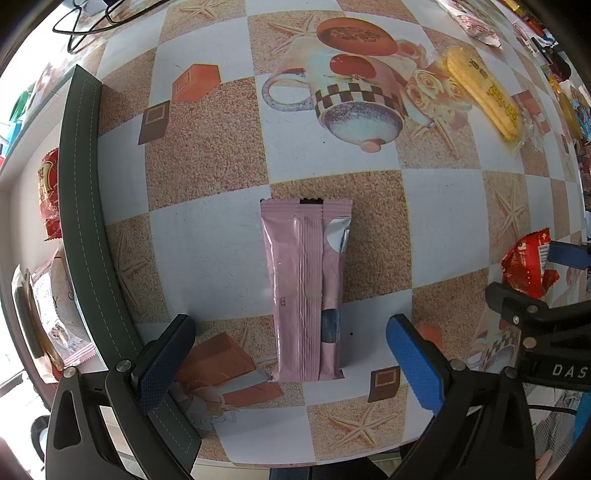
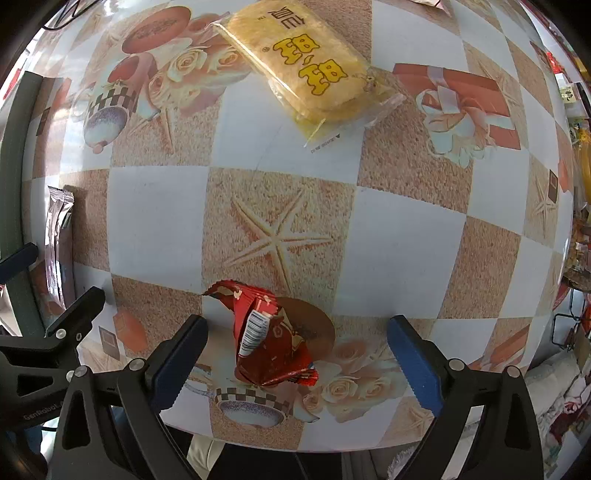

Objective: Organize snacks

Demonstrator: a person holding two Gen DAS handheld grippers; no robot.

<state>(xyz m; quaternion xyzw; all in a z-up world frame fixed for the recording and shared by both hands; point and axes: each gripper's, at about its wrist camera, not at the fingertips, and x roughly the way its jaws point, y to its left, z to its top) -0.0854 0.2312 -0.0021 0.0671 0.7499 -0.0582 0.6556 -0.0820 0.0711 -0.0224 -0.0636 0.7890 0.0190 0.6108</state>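
Observation:
A long pink snack packet lies lengthwise on the patterned table, between the spread fingers of my left gripper, which is open and empty. A crumpled red snack packet lies between the fingers of my right gripper, which is open and not touching it. The red packet and the right gripper also show at the right edge of the left wrist view. A yellow snack pack lies farther back; it also shows in the left wrist view.
A dark green bin wall stands at the table's left, with a red packet and clear-wrapped snacks behind it. The table's front edge runs just under my grippers. More packets lie at the far right.

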